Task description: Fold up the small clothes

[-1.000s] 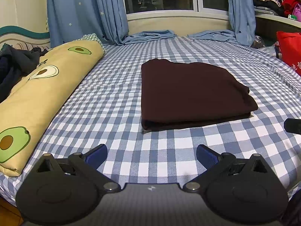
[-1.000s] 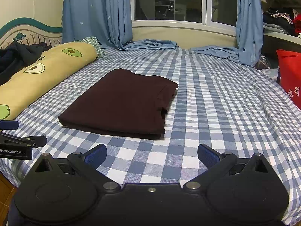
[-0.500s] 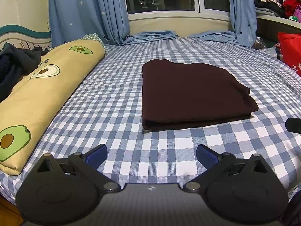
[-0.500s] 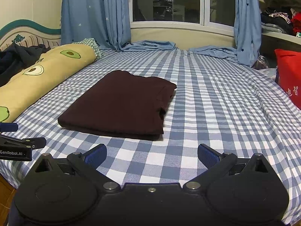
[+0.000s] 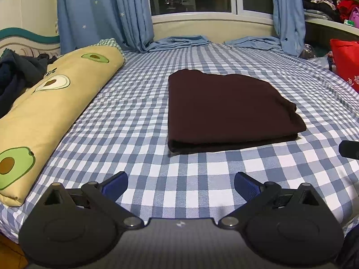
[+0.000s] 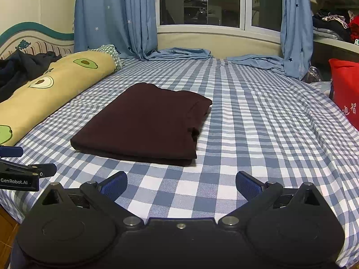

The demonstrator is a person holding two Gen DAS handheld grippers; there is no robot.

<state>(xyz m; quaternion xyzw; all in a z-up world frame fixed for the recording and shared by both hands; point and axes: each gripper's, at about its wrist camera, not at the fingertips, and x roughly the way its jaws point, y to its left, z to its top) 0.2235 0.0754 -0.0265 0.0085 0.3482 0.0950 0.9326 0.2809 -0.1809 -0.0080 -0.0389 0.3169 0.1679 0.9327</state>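
Folded dark garment lies on the bed ahead of both spread, empty hand-held grippers, left and right; its layers are hard to distinguish.

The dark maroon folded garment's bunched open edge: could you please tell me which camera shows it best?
The right wrist view. There the dark maroon folded garment turns its layered right edge toward the camera, so the bunched fabric layers show. The left wrist view shows the garment more square-on, mainly its flat top and near folded edge, with the right edge foreshortened.
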